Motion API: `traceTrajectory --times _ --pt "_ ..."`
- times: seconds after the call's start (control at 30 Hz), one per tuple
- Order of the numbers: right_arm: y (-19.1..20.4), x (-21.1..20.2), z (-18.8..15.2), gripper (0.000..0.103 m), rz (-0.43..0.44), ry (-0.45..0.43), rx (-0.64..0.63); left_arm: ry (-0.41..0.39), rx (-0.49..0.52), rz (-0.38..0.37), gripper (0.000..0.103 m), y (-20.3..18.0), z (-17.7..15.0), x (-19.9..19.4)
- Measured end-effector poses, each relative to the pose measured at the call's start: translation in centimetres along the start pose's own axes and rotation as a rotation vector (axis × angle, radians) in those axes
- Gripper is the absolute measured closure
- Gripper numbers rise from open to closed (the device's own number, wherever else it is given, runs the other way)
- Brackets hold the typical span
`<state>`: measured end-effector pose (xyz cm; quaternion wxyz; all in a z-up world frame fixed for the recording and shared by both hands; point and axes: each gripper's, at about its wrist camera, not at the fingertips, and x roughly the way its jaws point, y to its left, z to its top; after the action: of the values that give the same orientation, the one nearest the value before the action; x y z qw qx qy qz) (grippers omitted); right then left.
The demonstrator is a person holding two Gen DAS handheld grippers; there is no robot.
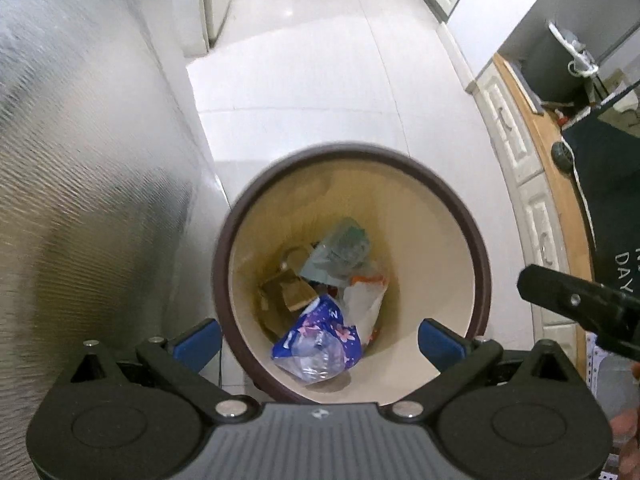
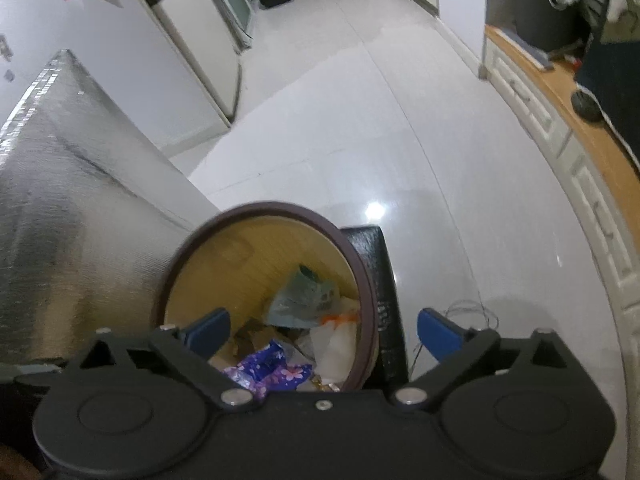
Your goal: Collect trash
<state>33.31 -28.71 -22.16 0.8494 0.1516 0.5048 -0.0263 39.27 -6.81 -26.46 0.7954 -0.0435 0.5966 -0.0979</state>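
A silver foil-covered block (image 2: 72,216) stands on the white tiled floor (image 2: 360,128). A white fridge (image 2: 188,52) stands farther along the same side. Opposite runs a wooden countertop (image 2: 588,120) over white drawers (image 2: 560,132), with a dark grey pot (image 2: 544,16) on top.

A: Kitchen-ish room, glossy white tile floor (image 2: 360,120) with a bright lamp glare on it.
B: That silvery thing on the left?
A: Big block wrapped in quilted foil (image 2: 60,220), white fridge (image 2: 192,52) behind it.
B: Right side?
A: Curved wooden worktop (image 2: 600,136) over cream drawers (image 2: 584,200), with a dark grey pot (image 2: 548,16) up on it.
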Motion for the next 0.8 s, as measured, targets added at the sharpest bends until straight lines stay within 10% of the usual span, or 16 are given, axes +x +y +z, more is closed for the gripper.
traceTrajectory --times 0.8 --pt "3.2 -17.5 0.0 0.0 -0.007 -0.181 -0.221 -0.201 0.089 0.033 0.0 -0.9 -2.4 -17.2"
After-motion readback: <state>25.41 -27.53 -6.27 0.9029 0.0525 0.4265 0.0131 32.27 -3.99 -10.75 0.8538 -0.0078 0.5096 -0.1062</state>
